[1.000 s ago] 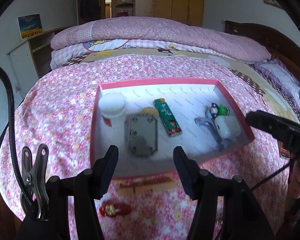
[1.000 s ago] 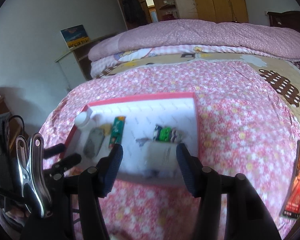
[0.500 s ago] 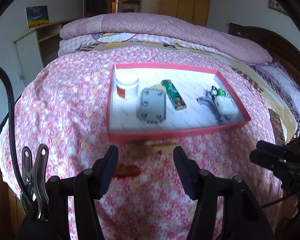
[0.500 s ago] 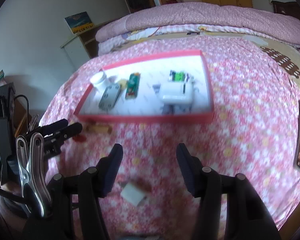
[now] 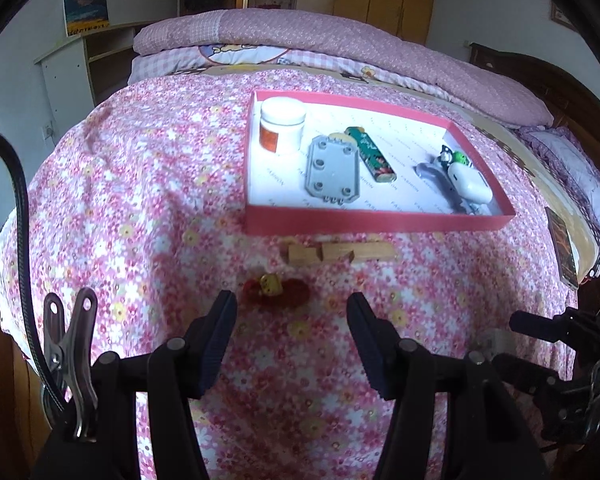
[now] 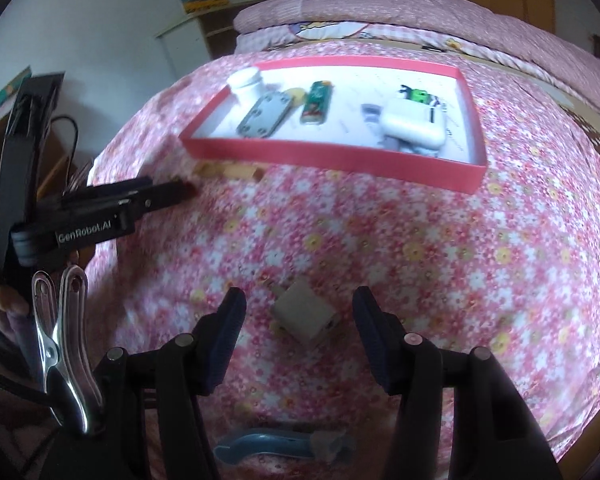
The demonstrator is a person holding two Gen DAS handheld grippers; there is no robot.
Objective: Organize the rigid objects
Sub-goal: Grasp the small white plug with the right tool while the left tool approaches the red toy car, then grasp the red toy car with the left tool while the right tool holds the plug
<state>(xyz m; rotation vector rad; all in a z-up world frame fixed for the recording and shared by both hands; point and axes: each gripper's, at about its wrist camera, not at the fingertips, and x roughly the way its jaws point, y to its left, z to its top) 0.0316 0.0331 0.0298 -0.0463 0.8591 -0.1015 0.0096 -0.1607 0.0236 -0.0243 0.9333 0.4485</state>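
Note:
A pink-rimmed tray lies on the flowered bedspread and holds a white jar, a grey plate, a green lighter and a white earbud case. Wooden blocks lie just in front of it. My left gripper hovers open over a red hair clip, nothing between its fingers. My right gripper is open with a small beige cube plug lying between its fingers, untouched. A blue clip lies under the right gripper.
A folded pink quilt lies across the far bed. A dark booklet sits at the right edge of the bed. A white shelf stands at the left wall. The other gripper reaches in from the left of the right wrist view.
Both grippers pulled back from the tray and sank toward the near bedspread. The red clip now sits before the left gripper; the beige plug came between the right gripper's fingers.

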